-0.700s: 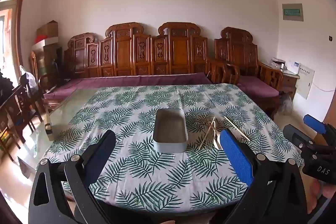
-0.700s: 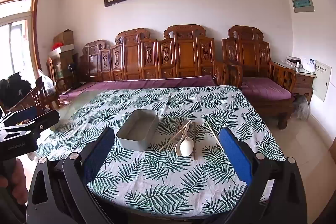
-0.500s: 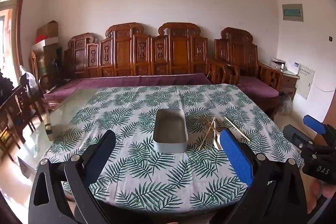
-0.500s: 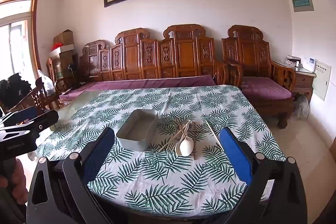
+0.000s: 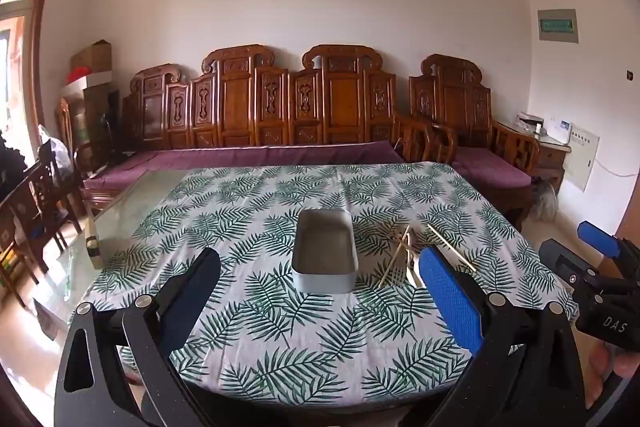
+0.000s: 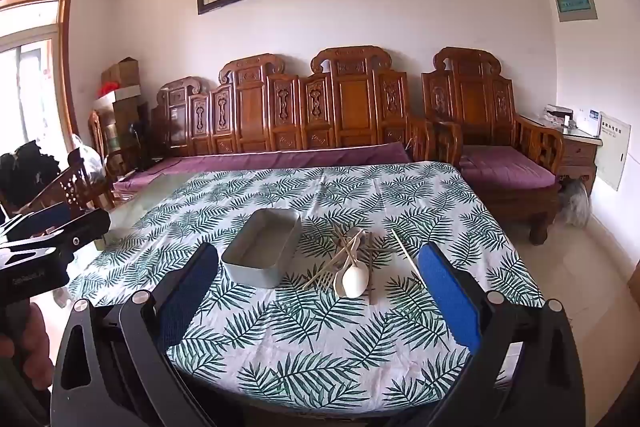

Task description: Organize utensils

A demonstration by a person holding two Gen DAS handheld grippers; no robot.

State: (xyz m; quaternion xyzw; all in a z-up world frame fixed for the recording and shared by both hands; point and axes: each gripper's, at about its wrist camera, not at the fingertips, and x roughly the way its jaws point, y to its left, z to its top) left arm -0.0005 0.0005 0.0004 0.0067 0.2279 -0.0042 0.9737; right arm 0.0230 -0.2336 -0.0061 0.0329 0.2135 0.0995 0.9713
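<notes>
Nearest, the left tool [image 5: 320, 291] and right tool [image 6: 320, 291] both stand wide and hold nothing, hovering short of the worktop [image 6: 304, 355] edge. Farther in, the grey container [image 6: 262, 253] sits bare inside. Just beside it, the spoon [image 6: 355, 281], fork [image 6: 324, 277] and chopsticks [image 6: 408, 261] lie in a loose pile. By my judgement, sorting has not begun; every utensil remains to be placed.

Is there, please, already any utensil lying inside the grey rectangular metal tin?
No, the grey rectangular metal tin is empty; the pile of utensils lies beside it on the tablecloth.
</notes>
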